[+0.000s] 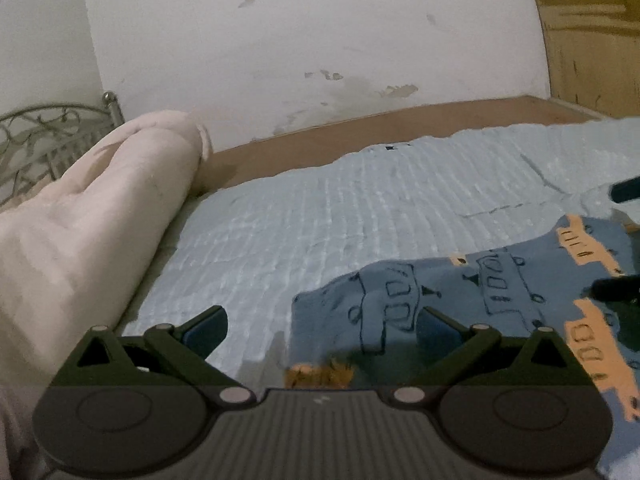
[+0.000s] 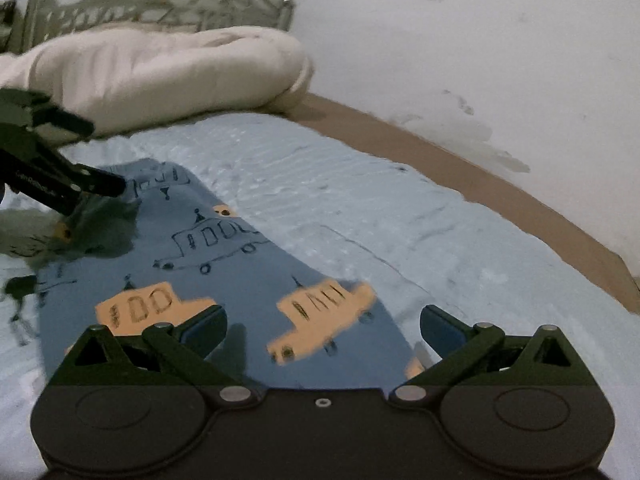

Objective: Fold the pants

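Observation:
The pants point(image 1: 480, 288) are blue with orange and outlined vehicle prints, and lie flat on the light blue bedsheet point(image 1: 320, 208). My left gripper point(image 1: 320, 328) is open, hovering over the pants' near left edge with nothing pinched. From the right wrist view the pants point(image 2: 240, 264) stretch away toward the left. My right gripper point(image 2: 324, 328) is wide open just above their near end, its pads clear of the cloth. The left gripper point(image 2: 96, 156) shows at the pants' far end, and the right gripper point(image 1: 620, 240) at the left view's right edge.
A rolled cream duvet point(image 1: 88, 208) lies against the metal headboard point(image 1: 36, 136). The brown bed edge point(image 1: 360, 132) runs along a stained white wall point(image 1: 300, 40). A wooden cabinet point(image 1: 588, 32) stands at the far right.

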Tool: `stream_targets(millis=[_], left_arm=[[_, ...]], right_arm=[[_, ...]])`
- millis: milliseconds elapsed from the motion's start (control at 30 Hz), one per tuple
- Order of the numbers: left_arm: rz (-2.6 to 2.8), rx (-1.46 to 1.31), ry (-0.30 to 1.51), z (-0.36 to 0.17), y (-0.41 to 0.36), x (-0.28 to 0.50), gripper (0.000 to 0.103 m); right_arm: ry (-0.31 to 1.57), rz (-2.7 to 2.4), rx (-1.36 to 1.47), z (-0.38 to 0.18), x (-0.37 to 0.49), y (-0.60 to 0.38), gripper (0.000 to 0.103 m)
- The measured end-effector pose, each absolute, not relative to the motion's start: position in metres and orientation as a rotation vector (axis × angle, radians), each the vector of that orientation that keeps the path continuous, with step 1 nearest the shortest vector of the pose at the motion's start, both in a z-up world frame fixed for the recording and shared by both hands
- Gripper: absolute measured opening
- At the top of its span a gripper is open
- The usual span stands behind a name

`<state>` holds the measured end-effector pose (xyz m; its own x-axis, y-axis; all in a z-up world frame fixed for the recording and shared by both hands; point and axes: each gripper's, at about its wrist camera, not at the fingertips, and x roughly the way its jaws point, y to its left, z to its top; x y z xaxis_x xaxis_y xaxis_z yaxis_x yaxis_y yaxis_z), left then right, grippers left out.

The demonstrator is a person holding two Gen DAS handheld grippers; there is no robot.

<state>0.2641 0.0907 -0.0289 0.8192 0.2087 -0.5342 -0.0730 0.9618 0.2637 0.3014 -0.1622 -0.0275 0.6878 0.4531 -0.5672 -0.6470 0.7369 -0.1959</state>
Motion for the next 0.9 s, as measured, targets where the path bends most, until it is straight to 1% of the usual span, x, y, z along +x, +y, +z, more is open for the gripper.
stream_targets(millis=[133,267,467,567,700,900], left_arm=[[0.183,0.267,0.626,-0.042,0.093,0.294,0.102],[0.190,0.239,0.663,-0.053,0.104,0.316,0.103],[0.190,0.216,0.685,-0.065,0.110,0.337,0.103],[0.193,0.225,0.675,-0.062,0.110,0.335,0.103],[0.226,0.253,0.632,-0.044,0.102,0.318,0.102],[0.173,0.210,0.575,-0.019,0.064,0.287,0.102]], right_arm=[[0.510,0.646,-0.475,-0.045,0.323,-0.142,0.102],[0.453,0.522,-0.536,-0.054,0.341,-0.143,0.102],[0.459,0.368,-0.486,-0.066,0.369,-0.169,0.102],[0.454,0.319,-0.476,-0.069,0.373,-0.179,0.102],[0.415,0.256,-0.519,-0.060,0.368,-0.184,0.102],[0.418,0.293,-0.541,-0.031,0.313,-0.213,0.102]])
